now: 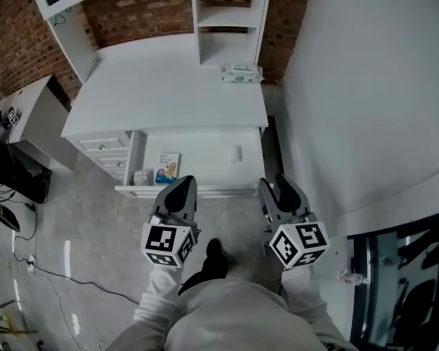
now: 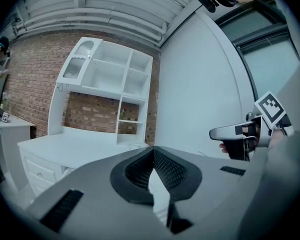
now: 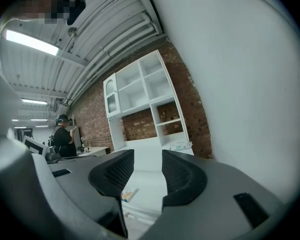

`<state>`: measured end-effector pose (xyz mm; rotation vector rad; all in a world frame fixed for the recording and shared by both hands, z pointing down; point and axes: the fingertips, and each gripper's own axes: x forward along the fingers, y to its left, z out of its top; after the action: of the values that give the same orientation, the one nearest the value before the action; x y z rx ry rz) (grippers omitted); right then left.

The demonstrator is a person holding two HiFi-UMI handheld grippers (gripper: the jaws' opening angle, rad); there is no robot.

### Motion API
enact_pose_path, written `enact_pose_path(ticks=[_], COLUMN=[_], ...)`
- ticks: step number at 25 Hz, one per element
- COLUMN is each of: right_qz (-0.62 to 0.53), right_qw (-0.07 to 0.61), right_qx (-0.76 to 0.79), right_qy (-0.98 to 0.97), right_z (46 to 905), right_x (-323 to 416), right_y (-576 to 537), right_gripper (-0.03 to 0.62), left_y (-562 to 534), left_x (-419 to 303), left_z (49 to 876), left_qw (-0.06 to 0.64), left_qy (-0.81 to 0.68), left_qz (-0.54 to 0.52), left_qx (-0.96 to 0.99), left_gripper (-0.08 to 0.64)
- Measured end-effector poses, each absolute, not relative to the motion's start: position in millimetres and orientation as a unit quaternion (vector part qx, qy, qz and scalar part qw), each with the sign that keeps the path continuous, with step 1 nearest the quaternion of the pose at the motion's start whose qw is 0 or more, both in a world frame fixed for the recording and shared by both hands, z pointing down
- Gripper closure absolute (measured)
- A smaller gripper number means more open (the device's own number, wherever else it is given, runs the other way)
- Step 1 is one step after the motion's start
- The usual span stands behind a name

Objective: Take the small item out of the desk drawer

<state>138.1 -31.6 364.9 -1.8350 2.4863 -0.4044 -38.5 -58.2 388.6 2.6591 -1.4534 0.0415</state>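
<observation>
inside the drawer (image 1: pixel 205 159) lies a small item (image 1: pixel 236 153)

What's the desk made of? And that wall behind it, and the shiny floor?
The desk looks like painted wood or board: smooth, matte white. The wall behind is bare red-brown brick, with mortar lines showing. The floor seems polished concrete: grey, mottled, with light reflections.

Held level side by side, the left tongs (image 1: pixel 183 184) are closed, the right tongs (image 1: pixel 276 183) parted and empty
</observation>
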Motion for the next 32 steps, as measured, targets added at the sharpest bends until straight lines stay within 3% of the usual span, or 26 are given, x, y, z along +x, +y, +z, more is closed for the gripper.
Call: enact_pose_path(ticks=[16, 32], right_qz=[-0.15, -0.199], right_qw=[-0.009, -0.072], right_qx=[-0.603, -0.591], right_qy=[0.783, 0.779], right_z=[385.6, 438.8], right_x=[102.7, 89.2], right_y=[-110.5, -179.4], right_gripper=[0.396, 0.387], left_y=[-133.1, -181.7], left_x=[-67.2, -80.6], left_z=[398.5, 406.9], left_qw=[0.06, 0.076], left_qy=[-0.446, -0.456], left_qz=[0.021, 0.025], left_qx=[0.893, 0.886], left_gripper=[0.541, 0.541])
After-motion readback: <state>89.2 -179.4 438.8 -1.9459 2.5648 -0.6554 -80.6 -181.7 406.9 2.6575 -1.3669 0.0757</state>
